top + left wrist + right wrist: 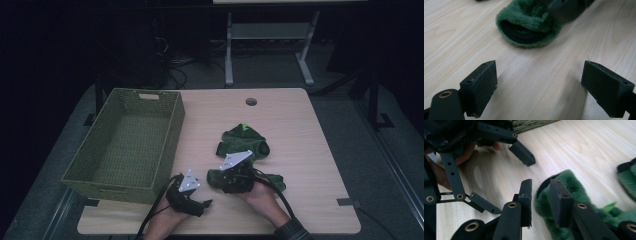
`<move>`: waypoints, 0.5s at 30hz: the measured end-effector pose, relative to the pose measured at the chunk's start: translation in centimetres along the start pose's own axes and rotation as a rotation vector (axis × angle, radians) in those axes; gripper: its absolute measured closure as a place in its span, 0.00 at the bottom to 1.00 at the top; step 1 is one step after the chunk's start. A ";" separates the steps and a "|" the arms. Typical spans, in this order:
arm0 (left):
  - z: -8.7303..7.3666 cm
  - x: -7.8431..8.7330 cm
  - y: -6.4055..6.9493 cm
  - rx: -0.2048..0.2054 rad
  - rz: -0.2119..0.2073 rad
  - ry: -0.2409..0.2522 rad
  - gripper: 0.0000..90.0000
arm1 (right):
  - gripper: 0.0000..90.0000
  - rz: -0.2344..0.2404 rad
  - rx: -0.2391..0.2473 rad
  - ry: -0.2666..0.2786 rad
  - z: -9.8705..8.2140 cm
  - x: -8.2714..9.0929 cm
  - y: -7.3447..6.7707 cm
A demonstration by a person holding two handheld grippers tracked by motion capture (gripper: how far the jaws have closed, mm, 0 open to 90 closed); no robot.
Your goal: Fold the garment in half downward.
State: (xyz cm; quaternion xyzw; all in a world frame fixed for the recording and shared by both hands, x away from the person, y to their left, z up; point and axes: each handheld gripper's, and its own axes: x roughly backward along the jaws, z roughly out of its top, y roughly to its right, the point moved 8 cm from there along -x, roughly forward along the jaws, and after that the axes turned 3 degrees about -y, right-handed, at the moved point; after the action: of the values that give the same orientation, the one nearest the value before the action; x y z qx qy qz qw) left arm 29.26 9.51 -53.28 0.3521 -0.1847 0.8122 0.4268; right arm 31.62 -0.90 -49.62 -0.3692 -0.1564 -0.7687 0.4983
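- A light wooden table (300, 130) stands in a dim room, with a green woven basket (125, 145) on its left side.
- The right gripper (540, 195) pinches the fuzzy rim of a green slipper (571, 185) near the front edge, its jaws narrowly parted.
- The left gripper (539, 82) rests beside it, wide open and empty.
- A second green slipper (243, 140) lies just behind.

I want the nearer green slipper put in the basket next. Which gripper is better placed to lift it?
Right. The right gripper already has the slipper's fuzzy edge between its jaws, while the left gripper is open over bare table.
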 end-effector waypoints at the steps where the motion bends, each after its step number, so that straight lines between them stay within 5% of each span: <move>1: 0.0 0.0 0.0 -0.001 0.000 0.000 0.14 | 0.79 -0.003 0.006 -0.006 0.0 -0.2 0.0; 10: 0.0 0.0 0.0 -0.008 -0.002 -0.005 0.14 | 0.78 -0.032 0.027 -0.041 -0.6 -2.3 -0.1; 15: 0.0 0.0 0.0 -0.008 -0.002 -0.005 0.14 | 0.87 -0.104 0.054 -0.030 -0.9 -2.7 0.0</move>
State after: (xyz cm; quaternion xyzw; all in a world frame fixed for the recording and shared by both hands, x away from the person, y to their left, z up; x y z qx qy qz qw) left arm 29.27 9.56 -53.28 0.3524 -0.1888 0.8103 0.4285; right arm 31.90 0.31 -52.19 -0.3586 -0.2036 -0.7835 0.4648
